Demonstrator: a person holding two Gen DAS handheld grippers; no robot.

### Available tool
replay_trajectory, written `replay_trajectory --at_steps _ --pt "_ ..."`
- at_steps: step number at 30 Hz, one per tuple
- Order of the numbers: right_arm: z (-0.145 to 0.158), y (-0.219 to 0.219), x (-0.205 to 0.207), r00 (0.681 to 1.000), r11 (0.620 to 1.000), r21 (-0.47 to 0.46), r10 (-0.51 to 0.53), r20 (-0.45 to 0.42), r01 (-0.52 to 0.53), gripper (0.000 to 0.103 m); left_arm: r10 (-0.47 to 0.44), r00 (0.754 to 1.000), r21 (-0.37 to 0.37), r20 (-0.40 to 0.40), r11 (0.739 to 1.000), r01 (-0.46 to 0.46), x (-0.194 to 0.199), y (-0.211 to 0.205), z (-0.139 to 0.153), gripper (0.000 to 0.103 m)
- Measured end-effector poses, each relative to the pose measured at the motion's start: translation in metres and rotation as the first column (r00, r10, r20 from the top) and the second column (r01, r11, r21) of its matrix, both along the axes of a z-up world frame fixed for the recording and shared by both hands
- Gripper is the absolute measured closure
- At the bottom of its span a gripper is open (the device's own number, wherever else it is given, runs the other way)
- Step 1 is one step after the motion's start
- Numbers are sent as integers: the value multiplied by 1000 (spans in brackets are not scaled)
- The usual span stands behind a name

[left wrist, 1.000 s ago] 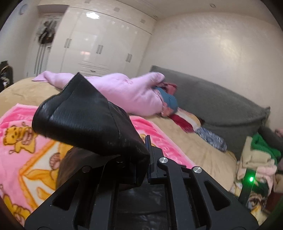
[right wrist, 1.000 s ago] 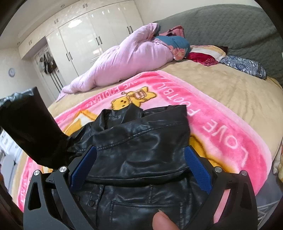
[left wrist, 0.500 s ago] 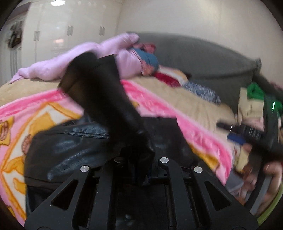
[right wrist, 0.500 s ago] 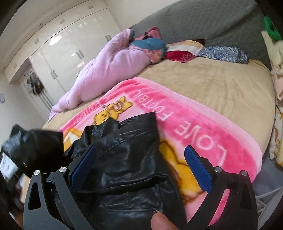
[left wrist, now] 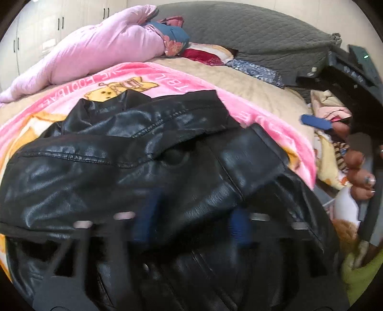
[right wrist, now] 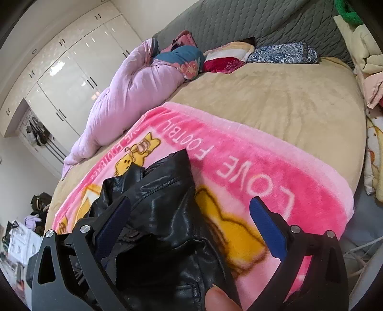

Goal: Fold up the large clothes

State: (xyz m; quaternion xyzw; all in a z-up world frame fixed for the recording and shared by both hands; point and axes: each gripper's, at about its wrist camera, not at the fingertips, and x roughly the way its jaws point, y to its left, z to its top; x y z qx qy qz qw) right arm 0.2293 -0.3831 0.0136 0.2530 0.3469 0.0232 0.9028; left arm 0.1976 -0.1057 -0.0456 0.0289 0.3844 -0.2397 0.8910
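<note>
A black leather jacket (left wrist: 148, 167) lies spread on a pink cartoon blanket (right wrist: 251, 172) that covers the near part of a beige bed (right wrist: 275, 95), its sleeve (left wrist: 251, 158) folded across the body.

The left gripper (left wrist: 191, 224) hangs low over the jacket, badly blurred (only its blue pads show as smears); its jaws have just been opening and stand apart, the leather beneath them and not pinched.

The right gripper (right wrist: 189, 229) is wide open too, its left finger over the jacket's edge and its right finger over the blanket, gripping nothing. In the left wrist view it appears at the right edge, held by a hand (left wrist: 359, 172).

A lilac duvet (right wrist: 134, 95) and several pillows sit against the grey headboard (right wrist: 239, 21).
</note>
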Motion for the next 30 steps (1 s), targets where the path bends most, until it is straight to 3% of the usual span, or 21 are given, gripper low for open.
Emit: replay_trajectory --at_steps 1,7,12,15,18,21,23,25,27,30 --pt "-1 1 1 1000 1000 9 8 -2 -8 4 -4 1000 -19 6 1000 4 -3 2 4 18" --pt "-15 24 14 981 976 116 190 -30 -186 4 28 999 -72 38 997 -25 -15 27 22 17" --pt "-27 49 23 956 947 172 287 -62 -273 7 195 977 -62 84 980 -191 -8 77 38 14" --pt "-33 58 29 952 947 160 295 -88 -278 23 314 945 -52 96 949 -310 -2 111 43 14" --pt "-39 72 39 945 950 101 308 -112 -297 33 422 903 -104 78 905 -413 1 150 47 13" --pt "-50 84 45 932 941 79 337 -135 -329 57 525 849 -153 50 845 -513 1 188 50 14" --pt "-56 95 46 929 940 27 341 -146 -341 63 566 824 -174 35 815 -552 1 202 52 14" --pt "-46 104 42 925 928 -31 366 -98 -371 78 613 790 -202 9 775 -599 5 215 51 14" --pt "-23 111 35 916 914 -58 401 6 -400 95 626 779 -217 -15 759 -614 11 221 50 14" --pt "14 118 28 900 902 -184 415 134 -389 98 614 790 -211 1 772 -600 22 217 53 14"
